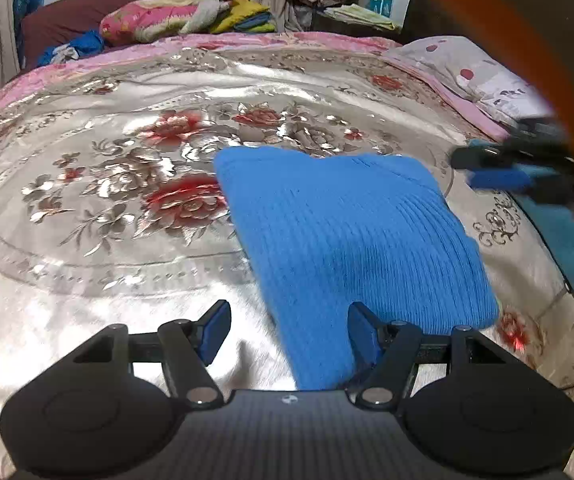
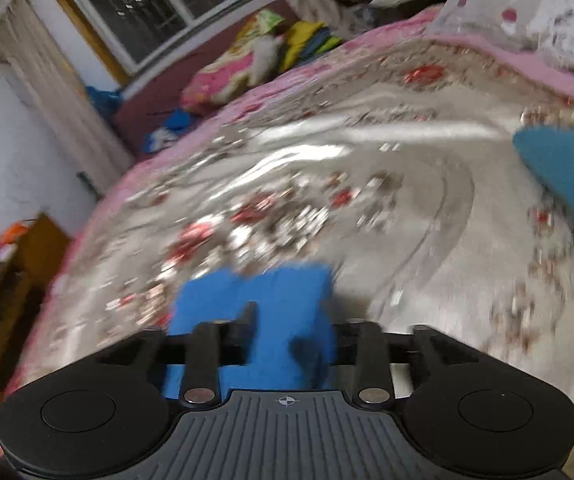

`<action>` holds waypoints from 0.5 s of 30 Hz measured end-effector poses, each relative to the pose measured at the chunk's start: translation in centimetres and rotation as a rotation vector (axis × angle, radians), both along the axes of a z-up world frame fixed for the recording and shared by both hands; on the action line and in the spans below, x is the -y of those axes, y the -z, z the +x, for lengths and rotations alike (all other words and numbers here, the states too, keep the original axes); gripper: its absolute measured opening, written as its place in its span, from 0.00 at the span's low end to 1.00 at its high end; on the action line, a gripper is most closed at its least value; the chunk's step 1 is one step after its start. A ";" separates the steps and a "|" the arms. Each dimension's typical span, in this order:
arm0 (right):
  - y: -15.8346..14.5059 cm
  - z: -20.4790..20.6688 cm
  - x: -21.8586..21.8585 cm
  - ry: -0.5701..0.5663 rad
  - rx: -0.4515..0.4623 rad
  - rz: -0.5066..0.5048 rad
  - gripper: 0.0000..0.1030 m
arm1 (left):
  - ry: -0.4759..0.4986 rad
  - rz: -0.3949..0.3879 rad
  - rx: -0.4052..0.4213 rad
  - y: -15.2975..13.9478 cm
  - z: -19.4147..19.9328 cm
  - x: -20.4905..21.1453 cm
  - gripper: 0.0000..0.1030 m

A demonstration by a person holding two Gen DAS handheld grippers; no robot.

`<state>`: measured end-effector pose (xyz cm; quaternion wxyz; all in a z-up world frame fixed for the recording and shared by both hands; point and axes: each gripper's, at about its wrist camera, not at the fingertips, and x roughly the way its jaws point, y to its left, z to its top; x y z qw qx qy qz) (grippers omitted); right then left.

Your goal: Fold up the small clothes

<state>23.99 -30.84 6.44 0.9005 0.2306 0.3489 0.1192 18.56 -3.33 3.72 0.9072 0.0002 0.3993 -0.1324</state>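
Note:
A folded blue knit garment (image 1: 347, 240) lies on the floral bedspread (image 1: 107, 208). Its near end runs down between the fingers of my left gripper (image 1: 289, 330), which hovers open over it; the pads do not press the cloth. My right gripper (image 1: 483, 170) hangs blurred just off the garment's far right corner, fingers apart with nothing seen between them. In the blurred right wrist view, the blue garment (image 2: 283, 292) fills the space behind and between my right gripper (image 2: 275, 332), and the right fingertip is lost against it. A teal garment (image 1: 559, 236) (image 2: 567, 184) lies to the right.
A spotted pillow (image 1: 467, 68) lies at the bed's far right. Piled bedding and clothes (image 1: 159, 20) sit beyond the far edge. A blurred orange band (image 1: 527, 60) crosses the upper right. Wooden furniture (image 2: 27, 264) stands beside the bed under a window (image 2: 159, 4).

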 end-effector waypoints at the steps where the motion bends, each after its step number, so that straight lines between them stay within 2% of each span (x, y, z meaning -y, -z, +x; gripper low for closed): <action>1: 0.1 -1.3 0.1 -0.028 -0.004 0.022 0.48 | -0.003 -0.003 -0.001 0.1 -0.3 -0.1 0.67; 4: 0.9 -4.7 0.1 -0.082 -0.025 0.037 0.50 | -0.015 -0.035 -0.012 0.5 -1.2 -0.5 0.67; 8: 3.5 -5.9 -0.7 -0.099 -0.078 -0.017 0.52 | -0.029 -0.039 -0.042 1.4 -1.2 0.0 0.67; 9: 4.3 -5.7 -0.8 -0.099 -0.102 -0.005 0.46 | -0.030 -0.040 -0.045 1.7 -1.0 0.3 0.67; 10: 4.9 -5.6 -1.0 -0.105 -0.110 0.023 0.24 | -0.031 -0.039 -0.047 1.8 -0.9 0.5 0.67; 11: 5.3 -5.4 -1.0 -0.108 -0.117 0.052 0.14 | -0.032 -0.038 -0.048 2.0 -0.8 0.7 0.67; 13: 5.3 -5.1 -0.5 -0.100 -0.100 0.095 0.09 | -0.025 -0.058 -0.043 1.9 -0.9 0.9 0.60; 15: 4.5 -5.7 0.6 -0.088 -0.055 0.126 0.08 | 0.003 -0.083 -0.020 1.5 -1.3 1.0 0.59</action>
